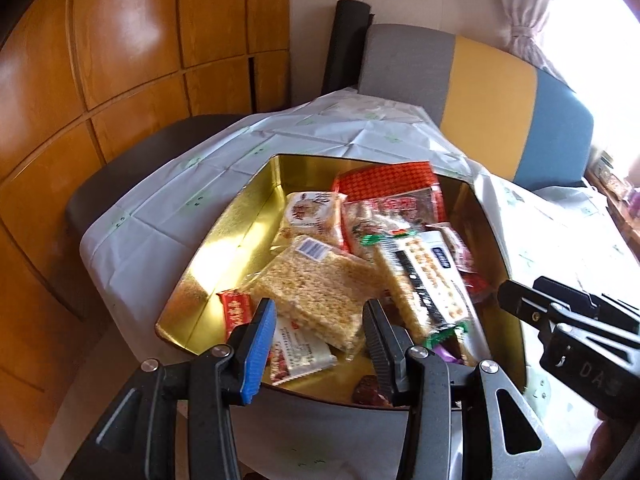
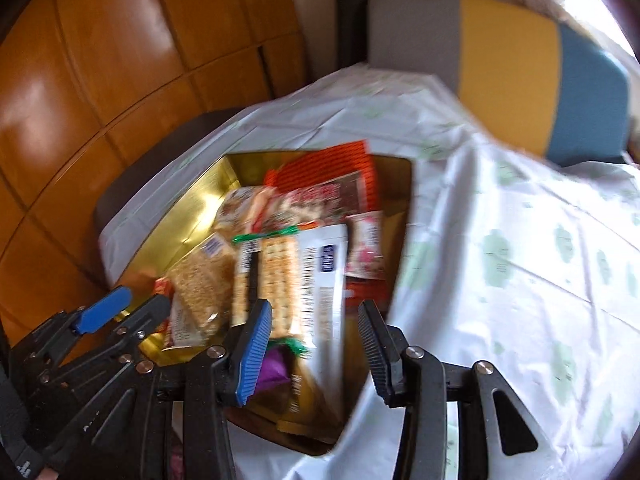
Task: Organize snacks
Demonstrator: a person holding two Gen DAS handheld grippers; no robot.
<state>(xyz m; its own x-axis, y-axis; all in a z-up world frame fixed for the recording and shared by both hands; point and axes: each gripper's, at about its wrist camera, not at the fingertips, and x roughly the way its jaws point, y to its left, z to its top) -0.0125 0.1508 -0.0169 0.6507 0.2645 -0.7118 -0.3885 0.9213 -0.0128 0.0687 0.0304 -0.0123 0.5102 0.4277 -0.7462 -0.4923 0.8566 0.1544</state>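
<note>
Gold-lined tin (image 1: 224, 248) sits near the tablecloth's (image 1: 168, 184) left edge, piled with snack packets: a rice-crisp bar (image 1: 320, 292), a cracker sleeve (image 1: 424, 280), a red checked pack (image 1: 384, 180). My left gripper (image 1: 320, 344) and my right gripper (image 2: 316, 350) hover over the tin's near rim, jaws spread, pinching nothing. Only the right view shows the cloth's green print (image 2: 496, 256). Wood panels (image 1: 120, 40) and a striped chair (image 1: 492, 92) stand behind. Packet writing is unreadable.
</note>
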